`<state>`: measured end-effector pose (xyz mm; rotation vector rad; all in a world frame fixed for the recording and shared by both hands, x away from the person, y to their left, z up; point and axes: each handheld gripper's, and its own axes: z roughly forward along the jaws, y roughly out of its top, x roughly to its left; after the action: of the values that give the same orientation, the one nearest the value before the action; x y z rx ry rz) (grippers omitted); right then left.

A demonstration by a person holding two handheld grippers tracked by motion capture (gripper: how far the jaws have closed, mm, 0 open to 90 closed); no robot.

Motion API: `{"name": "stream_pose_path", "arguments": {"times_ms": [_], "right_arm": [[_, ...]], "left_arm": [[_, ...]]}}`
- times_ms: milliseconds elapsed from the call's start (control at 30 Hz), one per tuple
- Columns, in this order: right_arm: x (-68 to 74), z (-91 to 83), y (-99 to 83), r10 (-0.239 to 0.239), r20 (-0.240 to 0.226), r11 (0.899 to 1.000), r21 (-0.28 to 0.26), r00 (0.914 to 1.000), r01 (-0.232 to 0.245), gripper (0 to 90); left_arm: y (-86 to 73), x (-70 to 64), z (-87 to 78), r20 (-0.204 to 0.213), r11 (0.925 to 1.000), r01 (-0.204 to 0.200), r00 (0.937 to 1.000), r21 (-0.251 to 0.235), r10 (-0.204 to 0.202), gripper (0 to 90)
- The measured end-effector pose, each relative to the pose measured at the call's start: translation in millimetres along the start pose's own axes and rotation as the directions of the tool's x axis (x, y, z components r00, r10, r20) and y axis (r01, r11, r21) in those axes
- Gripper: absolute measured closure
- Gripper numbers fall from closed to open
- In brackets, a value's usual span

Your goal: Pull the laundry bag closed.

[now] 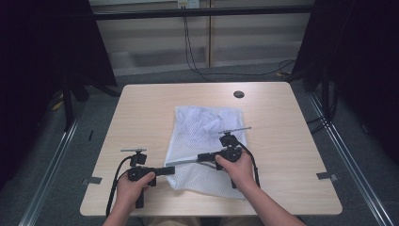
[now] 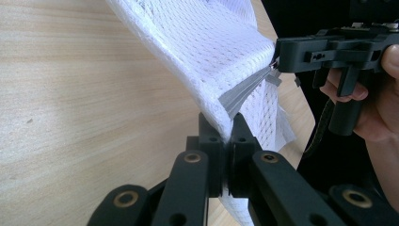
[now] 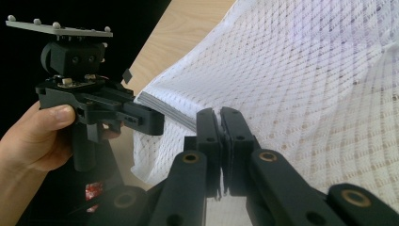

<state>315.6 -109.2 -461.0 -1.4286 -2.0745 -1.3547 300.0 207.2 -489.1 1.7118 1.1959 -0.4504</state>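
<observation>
A light wooden table point(image 1: 141, 113) with rounded corners stands on a grey floor point(image 1: 155, 73), dark curtains hanging at both sides and black cables point(image 1: 193, 52) trailing down the pale back wall. A round black grommet point(image 1: 239, 94) sits near the table's far edge. A white mesh laundry bag point(image 1: 207, 129) lies at the middle of the table, reaching toward the near edge, with a grey zipper strip point(image 2: 244, 92) along its raised left edge. The left gripper point(image 1: 170, 170) is at the bag's near left corner; in the left gripper view its jaws are pressed together on the mesh edge point(image 2: 221, 125) at the end of the zipper. The right gripper point(image 1: 201, 157) sits over the bag farther along that edge; its jaws are clamped together on the mesh point(image 3: 291, 94) beside the zipper, the fabric lifted taut between the two
</observation>
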Motion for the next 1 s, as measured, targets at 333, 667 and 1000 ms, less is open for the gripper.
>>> {"name": "stream_pose_path", "arguments": {"times_ms": [333,667,1000], "right_arm": [[-2.0,-2.8,-0.5,0.007,0.003,1.000,-0.006,1.0000,-0.007,87.0],[-2.0,-0.4,0.2,0.007,-0.003,1.000,0.006,1.0000,-0.007,87.0],[-2.7,-0.1,0.5,0.009,-0.010,1.000,0.007,0.9999,-0.009,87.0]], "left_arm": [[-1.7,0.1,-1.9,0.001,0.9999,0.010,0.9999,-0.009,-0.010,87.6],[-3.5,-0.2,-5.1,-0.002,0.9998,0.017,0.9999,-0.013,-0.017,87.6],[-4.5,0.2,-5.6,-0.007,0.9998,0.009,0.9999,-0.016,-0.009,87.5]]}}
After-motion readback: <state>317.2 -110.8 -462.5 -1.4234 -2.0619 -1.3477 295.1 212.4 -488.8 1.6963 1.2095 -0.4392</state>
